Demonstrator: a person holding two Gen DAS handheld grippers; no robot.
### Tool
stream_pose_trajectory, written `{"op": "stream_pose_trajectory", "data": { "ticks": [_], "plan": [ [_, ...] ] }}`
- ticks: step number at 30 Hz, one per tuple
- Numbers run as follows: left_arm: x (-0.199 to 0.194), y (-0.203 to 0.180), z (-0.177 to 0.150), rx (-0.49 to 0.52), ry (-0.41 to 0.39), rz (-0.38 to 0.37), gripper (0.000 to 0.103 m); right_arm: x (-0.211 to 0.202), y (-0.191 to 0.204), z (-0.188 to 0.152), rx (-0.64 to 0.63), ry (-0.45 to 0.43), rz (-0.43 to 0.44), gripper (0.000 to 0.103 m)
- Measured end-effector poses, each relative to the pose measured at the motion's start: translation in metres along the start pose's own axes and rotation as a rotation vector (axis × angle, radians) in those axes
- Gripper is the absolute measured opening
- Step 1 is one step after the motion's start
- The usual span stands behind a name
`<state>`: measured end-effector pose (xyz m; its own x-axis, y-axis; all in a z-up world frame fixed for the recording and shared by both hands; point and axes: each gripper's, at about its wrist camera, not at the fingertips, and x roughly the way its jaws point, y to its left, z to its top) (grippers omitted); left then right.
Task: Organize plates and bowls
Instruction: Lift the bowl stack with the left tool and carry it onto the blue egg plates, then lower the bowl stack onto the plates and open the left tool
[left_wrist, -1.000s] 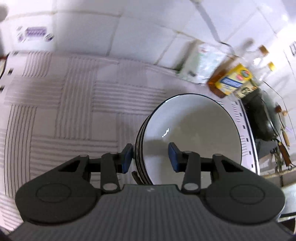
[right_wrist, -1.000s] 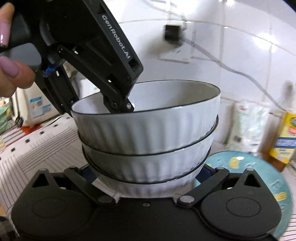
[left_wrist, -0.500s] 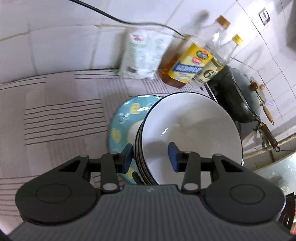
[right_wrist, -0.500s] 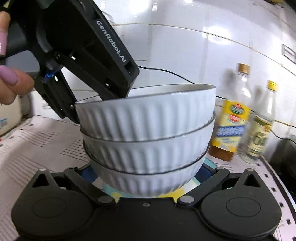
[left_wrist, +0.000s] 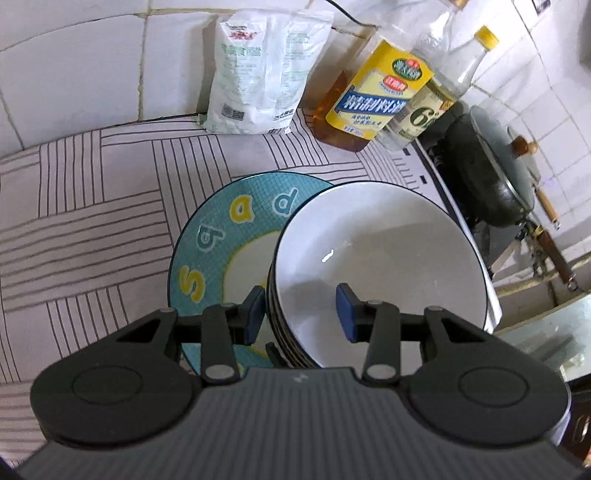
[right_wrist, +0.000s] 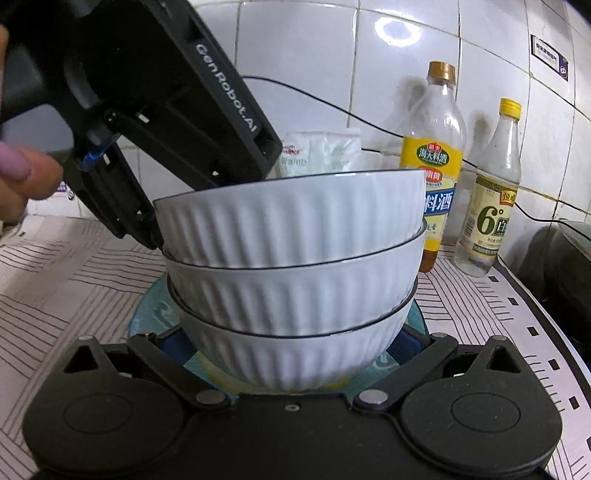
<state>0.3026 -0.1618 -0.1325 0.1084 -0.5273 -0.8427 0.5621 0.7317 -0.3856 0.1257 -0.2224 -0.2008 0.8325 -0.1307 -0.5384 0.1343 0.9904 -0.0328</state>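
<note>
Both grippers carry the stack of bowls just above the blue plate near the counter's back edge. The left gripper is clamped on the rim; the right gripper grips the bottom bowl's sides. Next, I judge, comes a level lowering onto the plate.

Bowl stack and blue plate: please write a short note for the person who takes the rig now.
Left gripper: jaws shut on the rim of the bowl stack, one inside, one outside.
Right gripper: jaws shut on the lowest bowl's base.
The three white bowls are over the blue letter plate; contact not visible.
Done: stack brought to the plate.
Left: set it down, then open both.
</note>
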Motion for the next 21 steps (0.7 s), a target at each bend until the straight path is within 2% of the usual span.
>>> {"op": "stream_pose_trajectory", "data": {
  "ticks": [12, 18, 21],
  "plan": [
    [0.0044, -0.0005, -0.0028, 0.02, -0.011, 0.016, 0.038, 0.0051, 0.0015, -0.0033, -0.042, 0.042, -0.032, 0.103],
    [0.0068, 0.0075, -0.0062, -0.063, -0.008, -0.014, 0.037, 0.0084, -0.0057, -0.0032, -0.006, 0.091, -0.012, 0.102],
    [0.0039, 0.0072, -0.0087, -0.092, -0.026, 0.02, 0.037, 0.0087, -0.0024, 0.0005, -0.041, 0.139, -0.014, 0.102]
  ]
}}
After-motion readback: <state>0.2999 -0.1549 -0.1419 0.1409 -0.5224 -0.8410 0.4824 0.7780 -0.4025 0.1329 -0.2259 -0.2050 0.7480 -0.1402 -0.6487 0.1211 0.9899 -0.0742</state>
